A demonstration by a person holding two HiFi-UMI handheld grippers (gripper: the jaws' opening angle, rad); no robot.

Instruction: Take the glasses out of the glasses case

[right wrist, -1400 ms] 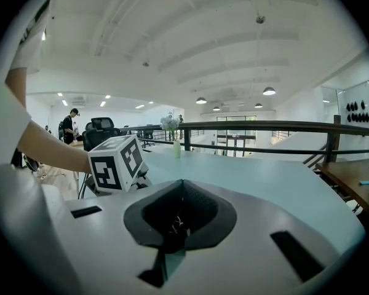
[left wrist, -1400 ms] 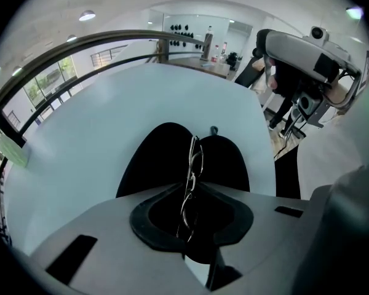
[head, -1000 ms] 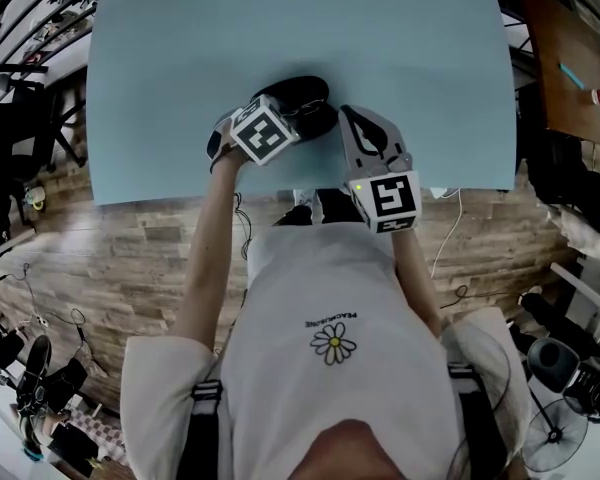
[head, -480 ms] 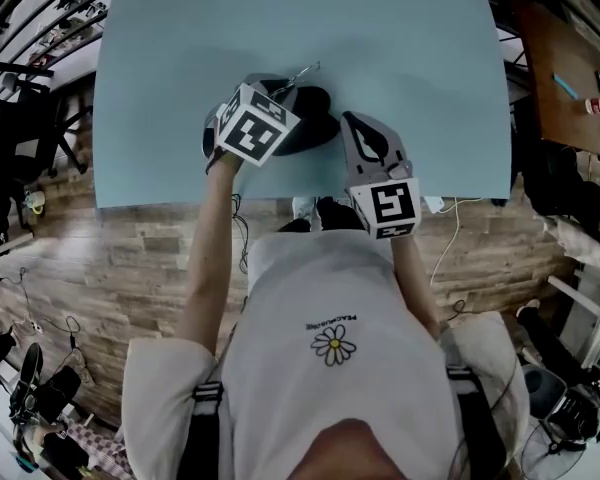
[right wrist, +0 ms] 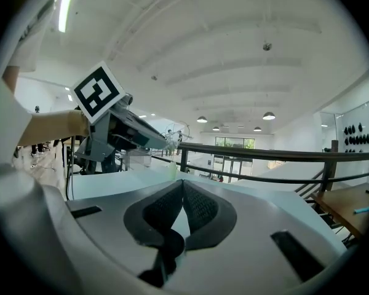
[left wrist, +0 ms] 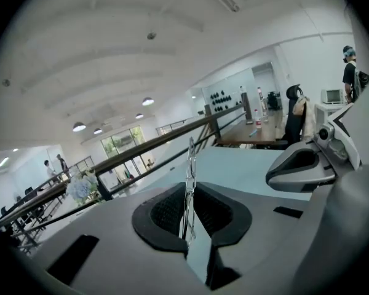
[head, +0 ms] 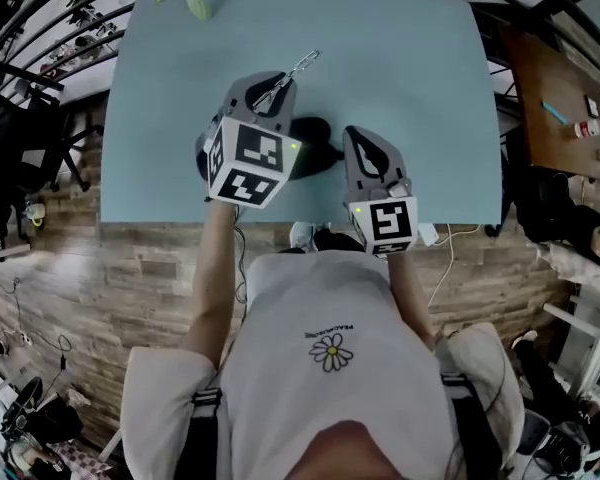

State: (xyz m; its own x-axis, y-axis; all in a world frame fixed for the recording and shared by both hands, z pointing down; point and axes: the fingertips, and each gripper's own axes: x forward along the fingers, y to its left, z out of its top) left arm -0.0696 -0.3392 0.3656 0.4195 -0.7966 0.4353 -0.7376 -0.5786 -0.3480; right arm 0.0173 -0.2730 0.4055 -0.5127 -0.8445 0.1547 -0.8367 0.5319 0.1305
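Glasses (head: 298, 66) are out of the case (head: 315, 140), pinched in the left gripper (head: 270, 86). Its jaws stand narrow, clamped on the thin metal frame, which pokes out past the pads above the table (head: 420, 68). Case lies dark on the table between the two grippers. Right gripper (head: 358, 138) has its pads together with nothing between the tips, just beside the case.
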